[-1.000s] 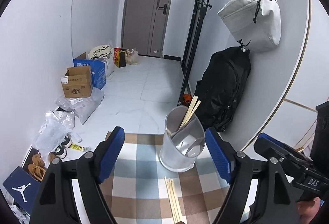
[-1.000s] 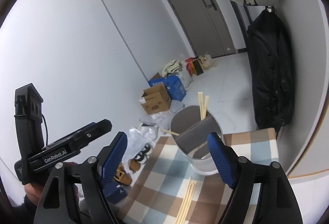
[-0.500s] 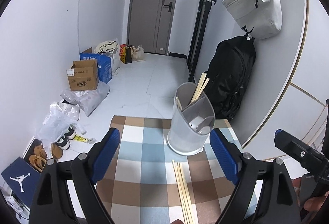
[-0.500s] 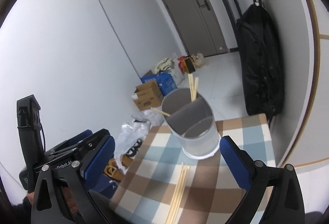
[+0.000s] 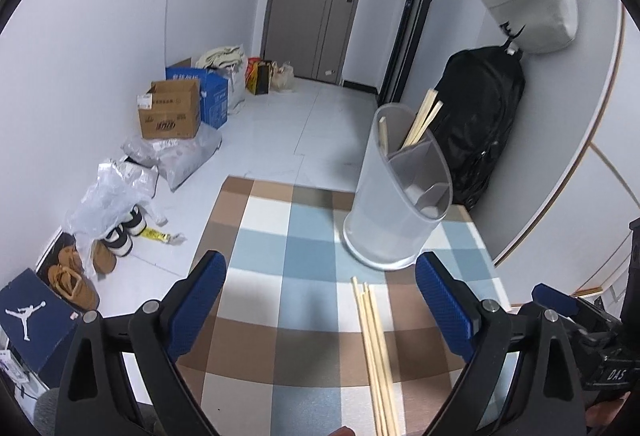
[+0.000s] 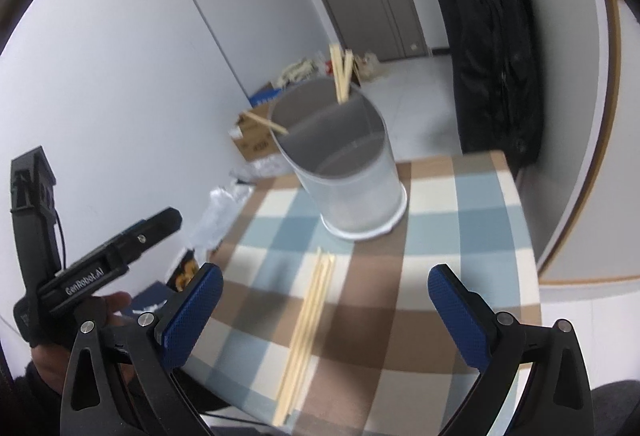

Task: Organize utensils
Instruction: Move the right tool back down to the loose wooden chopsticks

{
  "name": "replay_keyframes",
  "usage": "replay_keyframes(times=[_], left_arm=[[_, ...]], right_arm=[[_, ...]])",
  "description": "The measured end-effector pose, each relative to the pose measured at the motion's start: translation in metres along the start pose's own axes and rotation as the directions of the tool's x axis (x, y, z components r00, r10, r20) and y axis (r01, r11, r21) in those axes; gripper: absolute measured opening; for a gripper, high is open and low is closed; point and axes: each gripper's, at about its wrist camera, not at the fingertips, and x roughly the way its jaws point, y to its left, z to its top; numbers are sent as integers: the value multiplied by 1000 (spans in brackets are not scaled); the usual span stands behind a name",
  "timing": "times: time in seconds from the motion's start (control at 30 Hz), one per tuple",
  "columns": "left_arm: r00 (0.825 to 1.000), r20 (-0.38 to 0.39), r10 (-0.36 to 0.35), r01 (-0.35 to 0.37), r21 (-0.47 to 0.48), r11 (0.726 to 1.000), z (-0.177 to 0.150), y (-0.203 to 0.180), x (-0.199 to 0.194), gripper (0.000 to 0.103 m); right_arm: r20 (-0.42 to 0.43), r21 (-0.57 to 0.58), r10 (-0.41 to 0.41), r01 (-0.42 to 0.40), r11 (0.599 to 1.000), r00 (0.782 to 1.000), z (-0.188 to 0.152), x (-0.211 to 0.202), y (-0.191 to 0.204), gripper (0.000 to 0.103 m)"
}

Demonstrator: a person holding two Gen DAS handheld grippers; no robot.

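Observation:
A translucent utensil holder point(image 5: 396, 204) with inner dividers stands at the far end of the checked tablecloth point(image 5: 288, 276); it also shows in the right wrist view point(image 6: 348, 180). Wooden chopsticks point(image 5: 424, 120) stick out of its back compartment. Several loose chopsticks point(image 5: 376, 352) lie on the cloth in front of it, also in the right wrist view point(image 6: 308, 332). My left gripper point(image 5: 320, 300) is open and empty above the cloth, near the loose chopsticks. My right gripper point(image 6: 324, 308) is open and empty, over the loose chopsticks.
The table's left edge drops to a tiled floor with a cardboard box point(image 5: 170, 114), plastic bags point(image 5: 116, 196) and shoes point(image 5: 120, 236). A black backpack point(image 5: 484, 116) and a grey bag point(image 5: 528, 4) hang on the right wall behind the holder.
Both grippers have pulled back from the holder and tilted down. More cloth and the loose chopsticks now show between the fingers. Both stay open.

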Motion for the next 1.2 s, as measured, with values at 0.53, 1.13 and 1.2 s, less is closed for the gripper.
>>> replay_keyframes(times=[0.53, 1.13, 1.2], left_arm=[[991, -117, 67, -72, -45, 996, -20, 28, 44, 93], [976, -218, 22, -60, -170, 984, -19, 53, 68, 93], [975, -221, 15, -56, -181, 982, -20, 55, 68, 93]], right_arm=[[-217, -3, -22, 22, 1000, 976, -12, 83, -11, 87], [-334, -98, -67, 36, 995, 940, -5, 148, 10, 31], [-352, -122, -88, 47, 991, 932, -5, 154, 13, 27]])
